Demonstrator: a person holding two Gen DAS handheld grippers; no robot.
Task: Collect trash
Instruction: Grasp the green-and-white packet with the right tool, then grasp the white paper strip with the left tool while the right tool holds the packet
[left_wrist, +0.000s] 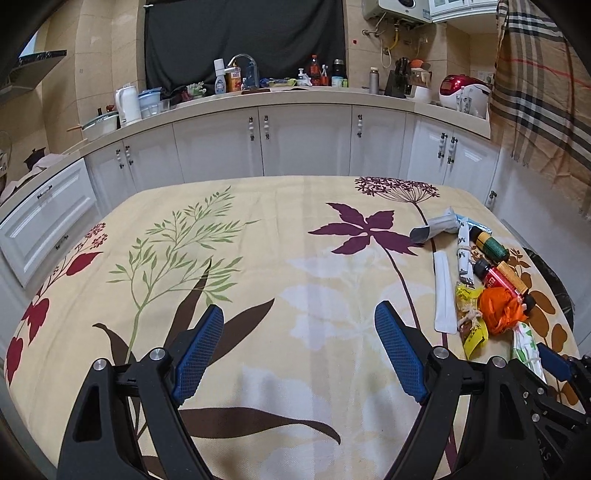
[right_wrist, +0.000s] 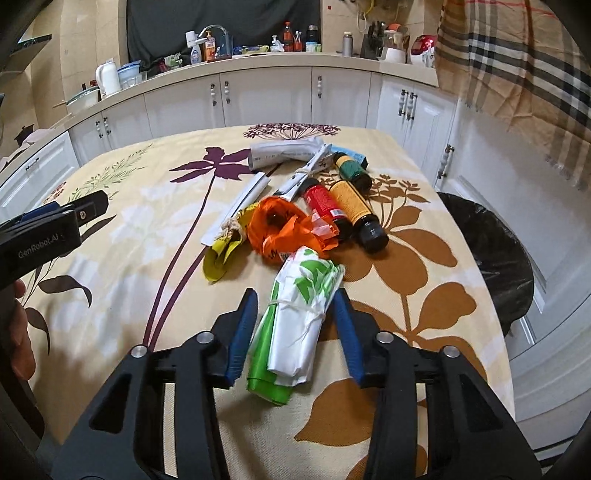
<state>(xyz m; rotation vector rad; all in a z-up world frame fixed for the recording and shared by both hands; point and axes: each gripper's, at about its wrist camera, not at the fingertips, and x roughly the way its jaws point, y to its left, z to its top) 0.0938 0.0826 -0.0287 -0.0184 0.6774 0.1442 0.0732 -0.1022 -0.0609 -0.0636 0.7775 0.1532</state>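
step: bagging trash | right gripper (right_wrist: 295, 325): jaws narrowed around the green-and-white bag bundle (right_wrist: 295, 325) nearest the trash pile (right_wrist: 295, 221); whether the pads press it cannot be told | left gripper (left_wrist: 299, 350): wide, empty, left of pile | advice: pinch at the tied waist, lift clear, carry right to black-lined bin (right_wrist: 491, 254) | hidden: bin interior, bundle's underside

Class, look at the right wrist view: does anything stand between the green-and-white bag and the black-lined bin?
Nothing visible does. The green-and-white bag lies between the right gripper fingers, and only bare tablecloth separates it from the black-lined bin.
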